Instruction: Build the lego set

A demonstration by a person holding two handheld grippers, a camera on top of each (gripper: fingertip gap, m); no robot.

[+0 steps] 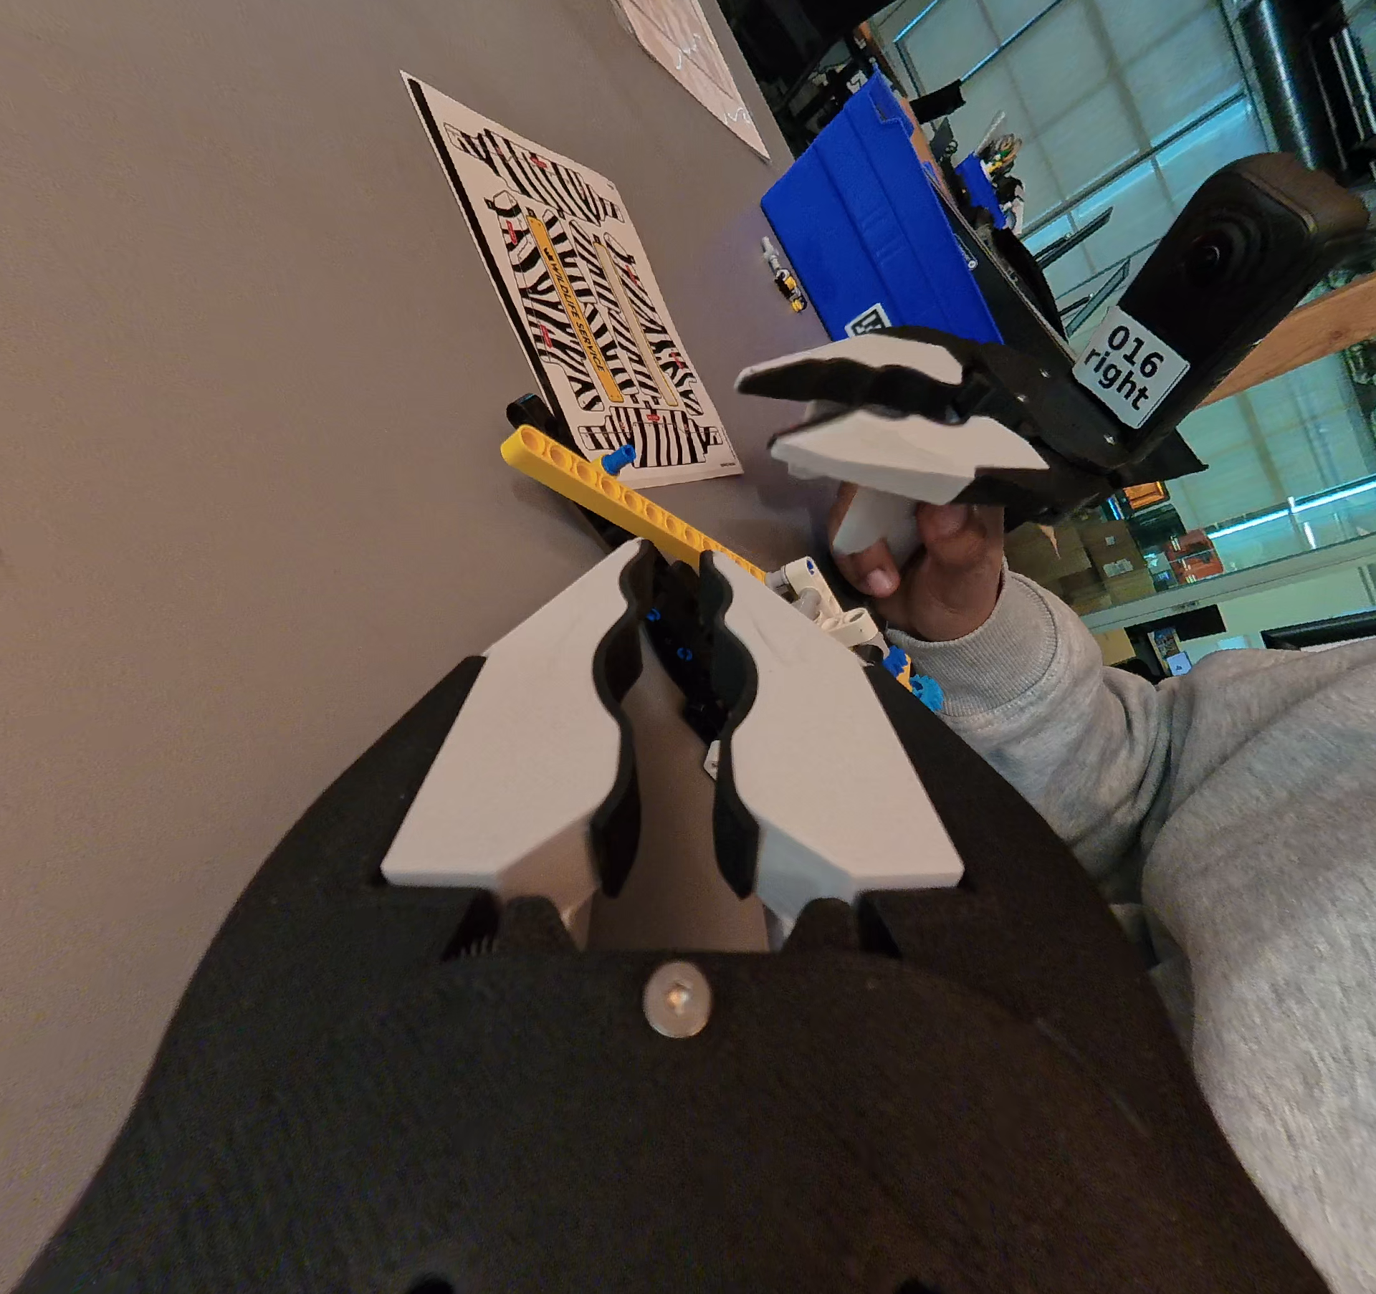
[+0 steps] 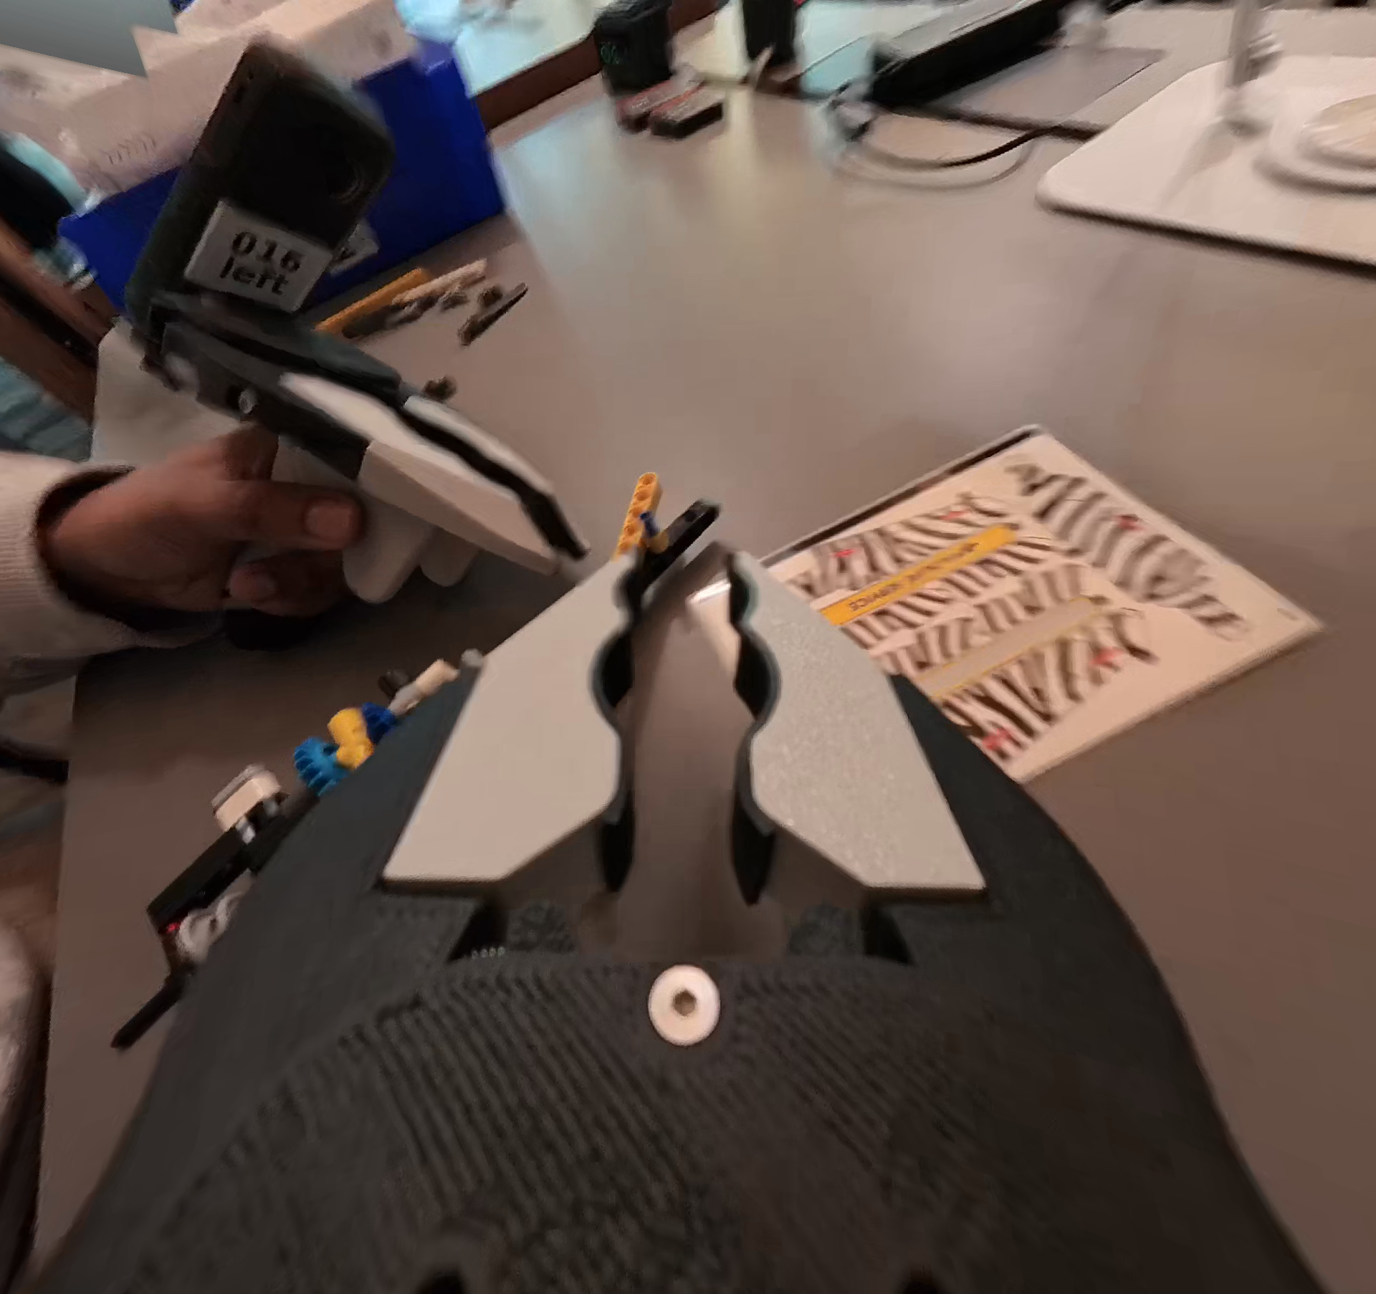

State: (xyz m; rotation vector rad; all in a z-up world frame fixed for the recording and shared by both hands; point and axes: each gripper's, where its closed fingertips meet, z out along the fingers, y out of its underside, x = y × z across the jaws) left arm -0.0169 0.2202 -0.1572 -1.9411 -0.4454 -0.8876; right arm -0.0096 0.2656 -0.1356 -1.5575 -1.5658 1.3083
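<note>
Left wrist view: the grey table [image 1: 223,365] fills the left side. On it lies the model [image 1: 685,655], a black beam with a yellow beam [image 1: 618,495] along its far side and a blue pin [image 1: 618,458] standing out of the yellow one. Just beyond is the sticker sheet [image 1: 581,290], flat on the table. My left gripper [image 1: 674,566] points at the model with a narrow gap. The black beam shows inside that gap, but I cannot tell whether my pads clamp it. Right of my fingers, white parts [image 1: 819,596] and blue gears [image 1: 919,689] sit on the model's near end. Above them hangs my right gripper [image 1: 756,417], jaws slightly parted with nothing between them, held by my hand [image 1: 931,573]. The blue bin [image 1: 871,246] stands far right.

In the right wrist view, which is blurred, my left gripper [image 2: 569,551] comes in from the left, its tips just beside the yellow beam [image 2: 639,514]. The model [image 2: 689,525] runs under my right gripper [image 2: 681,562], from the gears [image 2: 320,763] at near left to the black tip beyond my fingers. The jaws stand narrowly apart and empty, the left fingertip close against the black beam. The sheet [image 2: 1042,610] lies to the right. A white stand base [image 2: 1191,194] sits at far right.
</note>
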